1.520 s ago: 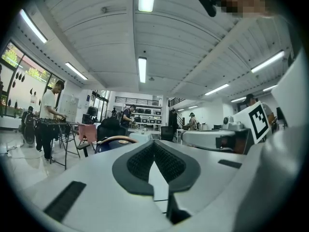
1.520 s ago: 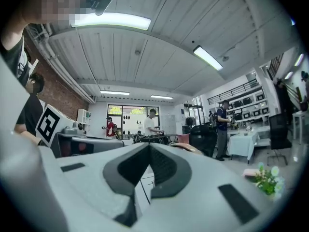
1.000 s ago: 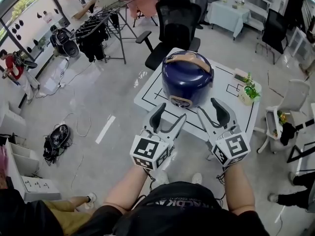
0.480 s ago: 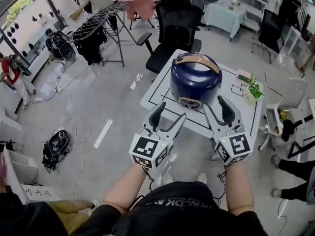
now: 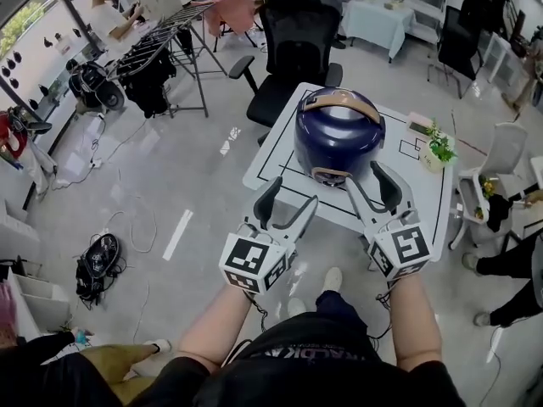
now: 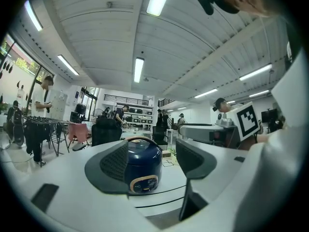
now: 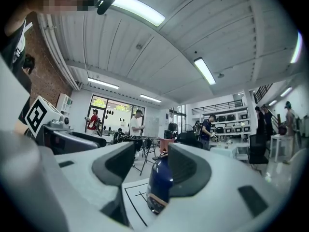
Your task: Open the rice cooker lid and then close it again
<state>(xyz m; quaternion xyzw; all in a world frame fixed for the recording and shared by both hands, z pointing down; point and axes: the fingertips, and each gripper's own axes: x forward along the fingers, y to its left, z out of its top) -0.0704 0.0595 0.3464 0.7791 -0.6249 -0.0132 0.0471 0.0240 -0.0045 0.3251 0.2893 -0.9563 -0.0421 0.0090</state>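
While the rice cooker stood shut on the tabletop, the left hand-held gripper hung near, jaws spread; the right hand-held gripper likewise. Both held nothing.

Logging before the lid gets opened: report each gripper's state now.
Left gripper: open, holding nothing, short of the rice cooker.
Right gripper: open, holding nothing.
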